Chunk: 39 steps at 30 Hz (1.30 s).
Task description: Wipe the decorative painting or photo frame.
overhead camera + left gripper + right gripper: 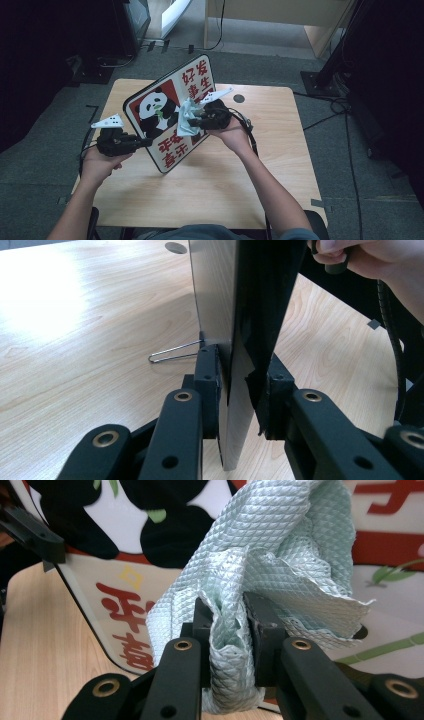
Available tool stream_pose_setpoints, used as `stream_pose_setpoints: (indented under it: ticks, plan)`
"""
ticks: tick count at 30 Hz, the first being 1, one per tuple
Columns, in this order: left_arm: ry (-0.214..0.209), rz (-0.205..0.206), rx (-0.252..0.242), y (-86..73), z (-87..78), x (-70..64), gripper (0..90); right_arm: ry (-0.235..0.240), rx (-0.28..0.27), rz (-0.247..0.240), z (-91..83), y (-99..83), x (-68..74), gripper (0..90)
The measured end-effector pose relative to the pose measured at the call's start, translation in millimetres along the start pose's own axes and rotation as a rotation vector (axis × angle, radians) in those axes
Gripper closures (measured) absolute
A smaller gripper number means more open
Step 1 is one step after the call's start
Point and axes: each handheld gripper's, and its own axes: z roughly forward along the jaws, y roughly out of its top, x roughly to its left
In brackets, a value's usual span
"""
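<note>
Left tongs (pixel 142 142) pinch the rigid, thin panda sign (pixel 165 107) at its edge, tilted above the counter (pixel 270 150); right tongs (pixel 194 121) pinch the soft, limp quilted cloth (pixel 186 119) by a bunched fold against its likely slippery face.

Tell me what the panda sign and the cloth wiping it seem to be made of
Panda sign: probably a thin rigid sheet, likely metal; its edge and back look smooth, grey and brushed in the left gripper view, while the front is glossy print.
Cloth: pale green and soft, probably a nonwoven or microfibre wipe; it shows an embossed diamond texture and crumples in folds in the right tool.
</note>
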Motion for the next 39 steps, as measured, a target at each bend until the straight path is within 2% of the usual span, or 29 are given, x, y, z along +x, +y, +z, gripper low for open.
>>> stream_pose_setpoints:
  ticks: [20, 24, 30, 34, 39]
  plan:
    - [-0.014, 0.006, 0.003, 0.0, -0.1, 0.8, 75.1, -0.008, 0.040, 0.017, 13.6, -23.6, -3.9, 77.6]
    - [-0.013, 0.010, 0.008, 0.4, -0.2, 0.8, 75.0, -0.001, 0.064, 0.046, 18.1, -32.2, -5.5, 77.5]
    - [-0.018, 0.007, 0.008, 0.5, -0.2, 1.2, 74.9, -0.006, 0.065, 0.049, 21.2, -40.2, -7.1, 77.5]
    - [-0.023, 0.006, 0.009, 0.5, -0.1, 1.1, 74.7, 0.000, 0.080, 0.080, 26.2, -51.7, -10.8, 77.5]
    - [-0.026, 0.008, 0.009, 0.5, 0.0, 1.4, 74.5, -0.007, 0.084, 0.090, 28.9, -58.1, -12.3, 77.5]
